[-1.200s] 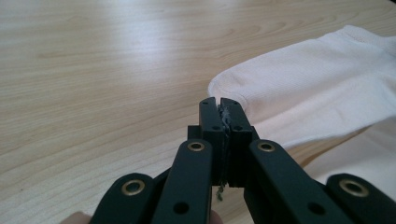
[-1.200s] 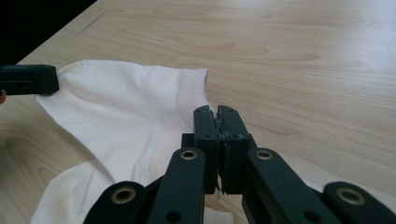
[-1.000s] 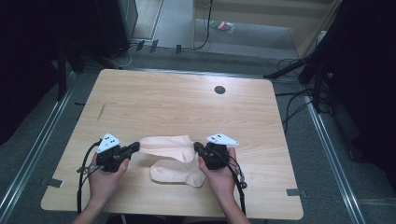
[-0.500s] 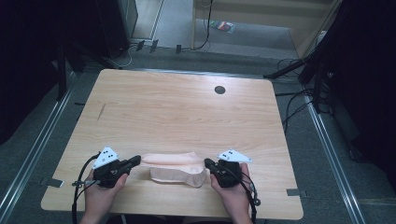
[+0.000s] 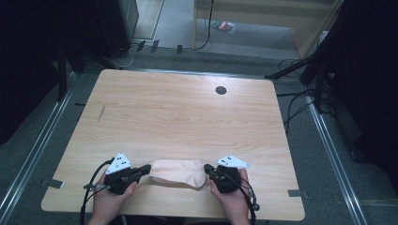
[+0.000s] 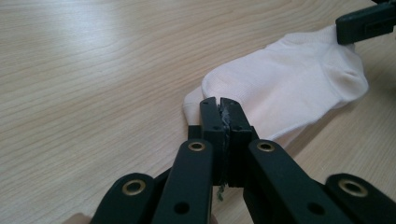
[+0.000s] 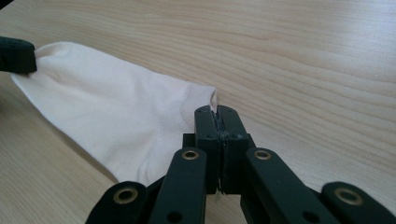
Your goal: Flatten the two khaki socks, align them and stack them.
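Surface: wooden table, dark floor around it.
Sock: lies flat near my edge of the table, long axis left to right between my grippers.
Left gripper: points right, low and level, clenched on the sock's left end.
Right gripper: points left, clenched on the right end.
Hands: both low over the table's near edge.

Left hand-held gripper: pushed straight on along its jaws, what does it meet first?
The pale sock it already pinches; the left hand-held gripper points along it. Beyond lies the right hand-held gripper, clamped on the far end, though depth is unclear.
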A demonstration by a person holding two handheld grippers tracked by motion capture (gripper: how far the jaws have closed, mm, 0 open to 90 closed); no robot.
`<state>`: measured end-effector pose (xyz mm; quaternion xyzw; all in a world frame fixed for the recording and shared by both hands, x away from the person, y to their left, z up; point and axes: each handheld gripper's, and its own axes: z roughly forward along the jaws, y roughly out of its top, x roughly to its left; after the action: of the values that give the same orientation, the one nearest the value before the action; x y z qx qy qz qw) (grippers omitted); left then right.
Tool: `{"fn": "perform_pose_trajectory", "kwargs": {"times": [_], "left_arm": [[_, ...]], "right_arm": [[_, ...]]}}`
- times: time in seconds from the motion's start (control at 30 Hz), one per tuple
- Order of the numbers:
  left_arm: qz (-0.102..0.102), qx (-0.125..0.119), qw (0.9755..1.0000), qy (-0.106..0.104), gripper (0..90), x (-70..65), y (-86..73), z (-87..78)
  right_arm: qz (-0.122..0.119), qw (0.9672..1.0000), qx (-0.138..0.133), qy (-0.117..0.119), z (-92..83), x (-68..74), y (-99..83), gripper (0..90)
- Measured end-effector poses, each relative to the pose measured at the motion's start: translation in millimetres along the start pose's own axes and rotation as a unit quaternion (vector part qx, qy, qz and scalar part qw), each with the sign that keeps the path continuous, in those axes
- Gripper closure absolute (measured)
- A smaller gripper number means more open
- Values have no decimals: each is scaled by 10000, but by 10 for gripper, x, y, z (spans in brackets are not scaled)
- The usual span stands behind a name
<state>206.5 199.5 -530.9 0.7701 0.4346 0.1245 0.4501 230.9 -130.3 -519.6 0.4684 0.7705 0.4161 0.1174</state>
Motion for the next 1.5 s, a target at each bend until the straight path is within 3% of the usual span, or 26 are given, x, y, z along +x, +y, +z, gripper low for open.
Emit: {"fn": "perform_pose_trajectory", "kwargs": {"times": [0.27,0.4,0.77,0.9,1.07,1.1,1.17,1.2,1.23,1.27,1.3,1.33,1.37,1.43,1.47,1.5], "left_arm": [[93,7,9999,48,900,-28,-10,18],[122,98,9999,29,900,-25,-21,40],[208,334,9992,67,900,-58,-53,122],[289,450,9985,149,900,-50,-70,157],[609,566,9960,338,889,-87,-81,194],[609,566,9960,338,869,-87,-81,194],[567,514,9964,353,733,-79,-78,185],[474,355,9974,421,678,-60,-64,153],[474,355,9974,421,640,-60,-64,153],[416,235,9980,412,604,-53,-50,126],[342,74,9986,406,604,-49,-36,100],[433,-230,9974,536,622,-80,-11,48],[499,-301,9969,521,649,-104,1,45],[526,-317,9971,443,724,-125,8,61],[602,-130,9978,247,755,-151,1,154],[643,-11,9976,238,771,-161,-13,216]], "right_arm": [[-74,9998,-149,-106,4,8,27,891],[-132,9998,-87,-107,25,6,17,891],[52,9997,234,-43,64,-48,-8,891],[13,9992,391,-62,123,-50,-40,890],[-81,9986,503,-105,174,-27,-61,864],[-81,9986,503,-105,174,-27,-61,864],[-29,9991,403,-134,174,-42,-52,719],[44,9994,311,-119,150,-42,-46,681],[44,9994,311,-119,150,-42,-46,681],[136,9999,10,-3,63,-8,-24,663],[136,9999,10,-3,63,-8,-24,663],[125,9996,-221,157,-14,78,-1,689],[71,9992,-283,282,-23,126,2,705],[35,9988,-281,389,-9,178,-2,722],[-60,9986,-142,508,71,271,-24,756],[-134,9984,-29,550,132,306,-41,769]]}}
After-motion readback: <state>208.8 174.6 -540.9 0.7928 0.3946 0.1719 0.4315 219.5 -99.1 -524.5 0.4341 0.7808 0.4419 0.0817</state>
